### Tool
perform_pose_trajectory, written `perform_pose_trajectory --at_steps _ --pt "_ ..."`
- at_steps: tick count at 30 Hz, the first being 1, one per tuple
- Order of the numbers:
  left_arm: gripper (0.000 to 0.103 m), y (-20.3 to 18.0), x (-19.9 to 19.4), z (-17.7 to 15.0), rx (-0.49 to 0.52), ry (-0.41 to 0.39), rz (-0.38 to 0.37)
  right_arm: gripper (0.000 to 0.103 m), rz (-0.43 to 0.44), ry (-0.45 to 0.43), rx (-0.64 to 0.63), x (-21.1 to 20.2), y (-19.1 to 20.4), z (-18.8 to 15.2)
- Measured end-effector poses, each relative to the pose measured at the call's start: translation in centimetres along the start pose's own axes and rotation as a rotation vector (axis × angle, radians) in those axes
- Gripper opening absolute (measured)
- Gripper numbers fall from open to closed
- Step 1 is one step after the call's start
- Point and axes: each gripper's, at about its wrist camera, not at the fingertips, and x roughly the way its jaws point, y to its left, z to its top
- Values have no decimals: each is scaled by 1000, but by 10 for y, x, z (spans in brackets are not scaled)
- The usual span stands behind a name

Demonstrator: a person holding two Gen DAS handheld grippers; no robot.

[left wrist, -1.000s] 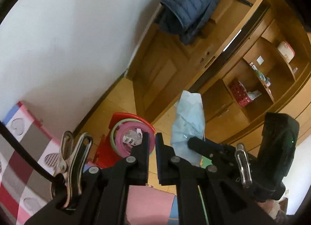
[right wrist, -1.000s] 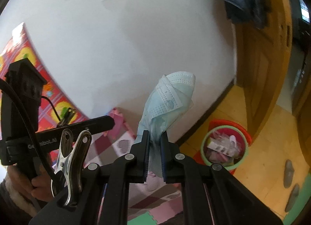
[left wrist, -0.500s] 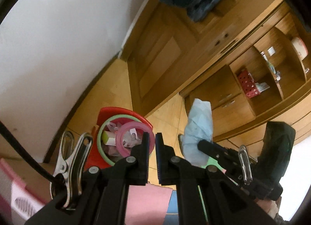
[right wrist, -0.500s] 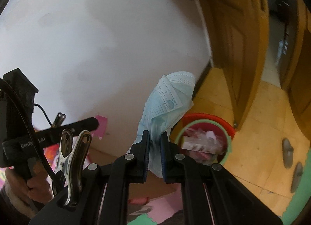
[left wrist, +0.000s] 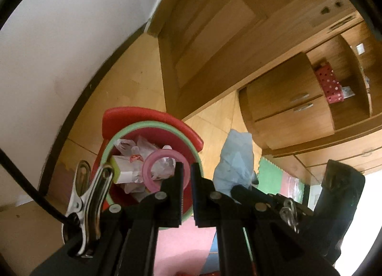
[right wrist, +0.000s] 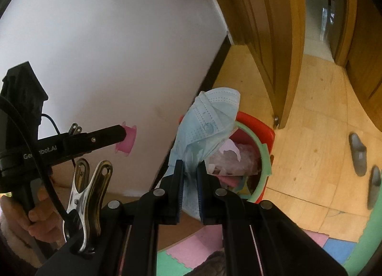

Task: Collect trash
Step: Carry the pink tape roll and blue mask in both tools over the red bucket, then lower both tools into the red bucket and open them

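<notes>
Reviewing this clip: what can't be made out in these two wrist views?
- Left view: whether the pink ring is over the trash bin or merely in front of it.
- Right view: the bin's near side and part of its contents, hidden by the blue face mask.
- Left view: the shelf items, too small.

White lettering on the black body of the left gripper [right wrist: 120, 135] reads partly "Ge…bot.AI", its middle letters hidden behind a cable [right wrist: 35, 147].
</notes>
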Motion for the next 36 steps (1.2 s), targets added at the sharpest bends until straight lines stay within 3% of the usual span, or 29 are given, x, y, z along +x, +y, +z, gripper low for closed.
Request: perform_pose_trajectory --at_steps 12,20,27,31,36 --pt "6 10 55 -3 11 84 7 11 11 51 58 55 -35 -6" --pt "6 30 104 -42 -48 249 40 11 32 163 132 91 -40 -45" --pt "6 46 139 -52 -104 354 80 12 -4 262 146 124 -54 -60" --pt "6 53 160 -54 -151 384 67 12 -49 305 159 139 -64 -61" --pt "8 61 166 -53 -192 382 64 18 -30 305 206 148 -69 -63"
